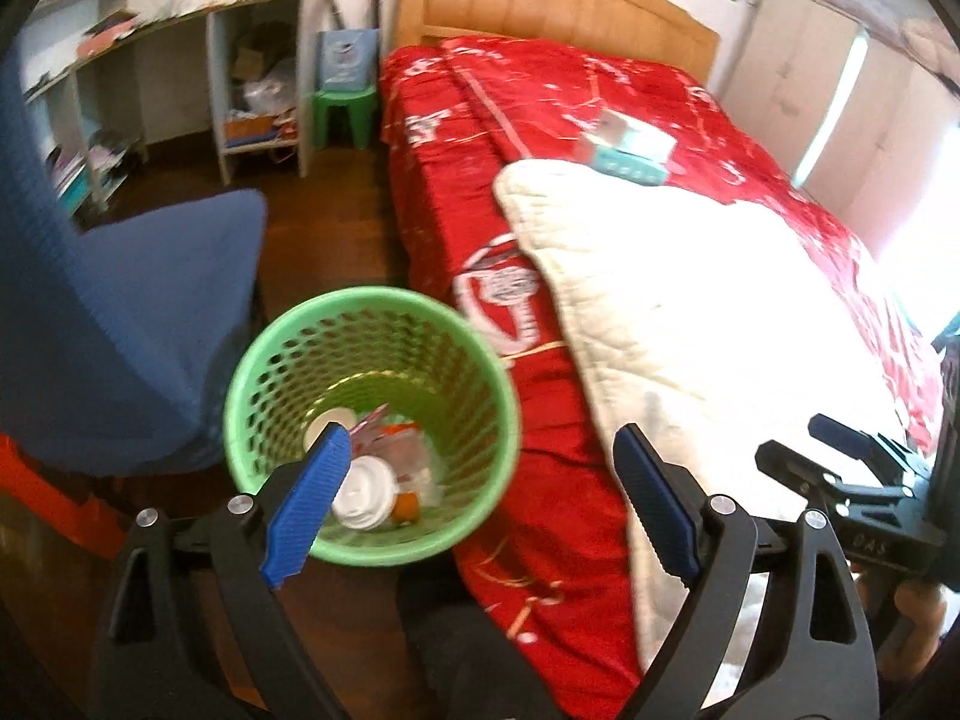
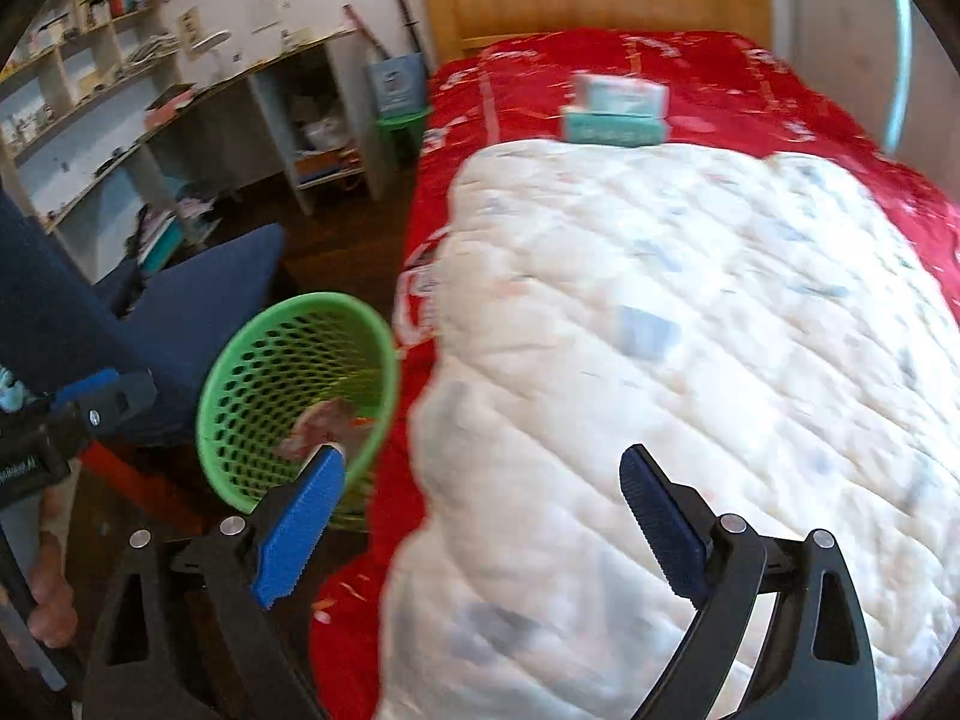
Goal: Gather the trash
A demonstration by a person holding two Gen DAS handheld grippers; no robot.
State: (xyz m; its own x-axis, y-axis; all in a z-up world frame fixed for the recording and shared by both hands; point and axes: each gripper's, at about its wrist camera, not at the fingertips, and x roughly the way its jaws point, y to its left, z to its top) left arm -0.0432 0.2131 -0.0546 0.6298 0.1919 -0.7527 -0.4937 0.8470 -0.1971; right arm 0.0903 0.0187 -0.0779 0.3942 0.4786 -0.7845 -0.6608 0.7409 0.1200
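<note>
A green mesh wastebasket (image 1: 372, 420) stands on the dark wood floor just beside a bed covered in a red bedspread (image 1: 510, 192). Inside the wastebasket lie a white plastic cup lid (image 1: 363, 495), a second pale round disc (image 1: 327, 423), crumpled clear and red-and-white wrappers (image 1: 396, 447) and a small orange piece; the blur hides any print on them. The left tongs (image 1: 480, 450) hang spread wide with nothing between the blue pads, one fingertip over the wastebasket's rim, the other above the bed edge. The right tongs (image 2: 483, 468) are likewise spread and empty, above a white quilt (image 2: 690, 330) lying on the bed next to the wastebasket. Beyond the quilt, farther from the wastebasket, two stacked teal-and-white boxes (image 2: 618, 111) rest on the bedspread, their labels unreadable. A blue chair (image 1: 150, 312) sits on the wastebasket's other side, and a small green stool (image 1: 345, 114) stands farther off near the wooden headboard (image 1: 540, 0). Letters on the right tongs' body, seen from the left wrist, are too blurred to read for certain.
</note>
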